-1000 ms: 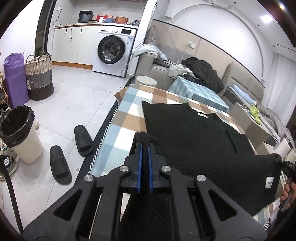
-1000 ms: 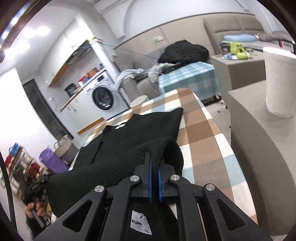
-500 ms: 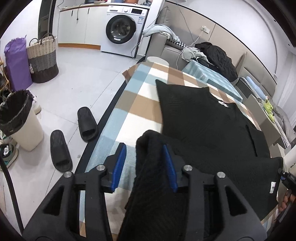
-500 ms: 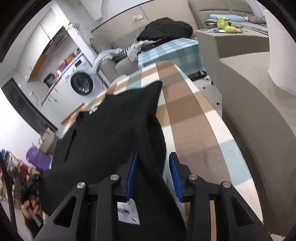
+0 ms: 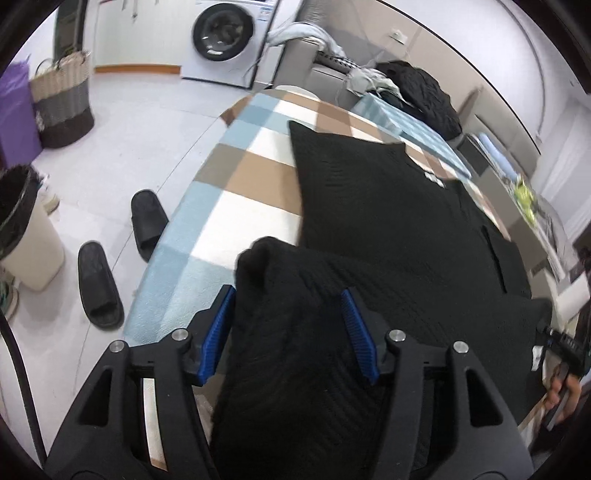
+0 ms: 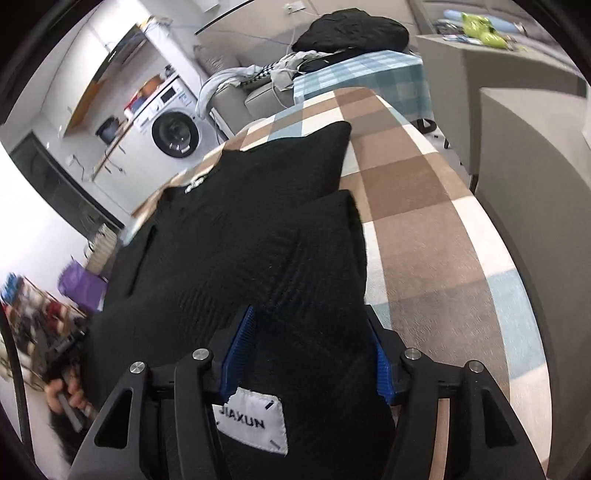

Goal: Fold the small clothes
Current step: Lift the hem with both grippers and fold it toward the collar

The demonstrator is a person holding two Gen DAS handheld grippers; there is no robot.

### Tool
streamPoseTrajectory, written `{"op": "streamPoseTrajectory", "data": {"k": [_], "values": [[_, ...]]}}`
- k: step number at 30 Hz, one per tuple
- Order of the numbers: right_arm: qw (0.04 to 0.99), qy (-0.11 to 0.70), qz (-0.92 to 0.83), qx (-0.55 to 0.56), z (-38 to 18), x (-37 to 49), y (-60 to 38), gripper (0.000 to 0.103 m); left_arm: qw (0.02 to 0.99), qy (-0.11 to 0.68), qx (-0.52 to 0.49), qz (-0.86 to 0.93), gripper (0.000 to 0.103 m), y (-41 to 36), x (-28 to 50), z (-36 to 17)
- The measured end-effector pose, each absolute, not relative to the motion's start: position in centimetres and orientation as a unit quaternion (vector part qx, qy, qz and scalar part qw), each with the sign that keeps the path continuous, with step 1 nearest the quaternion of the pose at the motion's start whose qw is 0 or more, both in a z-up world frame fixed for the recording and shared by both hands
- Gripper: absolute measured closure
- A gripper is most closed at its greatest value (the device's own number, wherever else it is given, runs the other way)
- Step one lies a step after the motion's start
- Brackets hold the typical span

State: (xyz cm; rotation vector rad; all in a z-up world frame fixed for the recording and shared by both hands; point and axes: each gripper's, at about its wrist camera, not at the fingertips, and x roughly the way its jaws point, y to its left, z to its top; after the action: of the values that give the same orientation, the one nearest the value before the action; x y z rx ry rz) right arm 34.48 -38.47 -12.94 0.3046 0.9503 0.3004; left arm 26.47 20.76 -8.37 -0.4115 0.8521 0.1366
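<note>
1. Black knit top [image 5: 399, 221] spread flat on the checked surface [image 5: 236, 177], collar at the far end, near hem folded up over the body.
2. Folded hem corner [image 5: 280, 280] bunched between the left tongs [image 5: 291, 325]; other hem corner, with white label [image 6: 255, 421], lying between the right tongs [image 6: 310, 350].
3. Both tongs about half wide and opening right now; blue pads [image 5: 218, 332] standing off the cloth on either side, so no grip, cloth merely resting in the gap.
4. Judged step: releasing the first fold, hem carried toward the collar.
5. Risk: knit snagging on the ribbed pads during withdrawal, dragging the hem back toward the near edge and undoing the fold.
6. Risk: left corner sitting as a raised lump rather than flat; likely to slump sideways and leave a crooked edge unless smoothed.
7. Risk: the two corners landing at unequal reach, giving a skewed fold line; hard to judge from these views.
8. Risk: right hem lying close to the right edge of the surface in the right view; a careless pull could tip it over the side.
9. Beyond, left: slippers [image 5: 99, 284] and a bin [image 5: 22, 236] on the floor; washer [image 5: 225, 33] far off.
</note>
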Motion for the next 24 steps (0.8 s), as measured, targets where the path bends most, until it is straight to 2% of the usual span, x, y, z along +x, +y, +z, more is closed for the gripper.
{"op": "streamPoseTrajectory", "data": {"k": [2, 4, 7, 20, 22, 24], "values": [[0.870, 0.451, 0.143, 0.138, -13.0, 34.5, -38.1, 0.051, 0.890, 0.412, -0.186, 0.056, 0.069, 20.0, 26.8, -8.5], [0.868, 0.454, 0.150, 0.134, -13.1, 34.7, -37.8, 0.068, 0.891, 0.417, -0.176, 0.042, 0.077, 19.3, 27.1, -8.4], [0.868, 0.454, 0.158, 0.125, -13.2, 34.6, -37.4, 0.074, 0.895, 0.416, -0.159, 0.040, 0.081, 18.6, 27.0, -8.2], [0.864, 0.461, 0.161, 0.121, -12.9, 30.8, -38.3, 0.075, 0.897, 0.415, -0.146, 0.053, 0.080, 17.2, 21.8, -7.8], [0.864, 0.462, 0.164, 0.112, -12.8, 29.5, -38.4, 0.075, 0.898, 0.411, -0.143, 0.063, 0.075, 17.0, 20.5, -7.8], [0.865, 0.462, 0.164, 0.105, -12.8, 28.6, -38.6, 0.071, 0.899, 0.410, -0.136, 0.074, 0.064, 17.0, 19.8, -7.7]]}}
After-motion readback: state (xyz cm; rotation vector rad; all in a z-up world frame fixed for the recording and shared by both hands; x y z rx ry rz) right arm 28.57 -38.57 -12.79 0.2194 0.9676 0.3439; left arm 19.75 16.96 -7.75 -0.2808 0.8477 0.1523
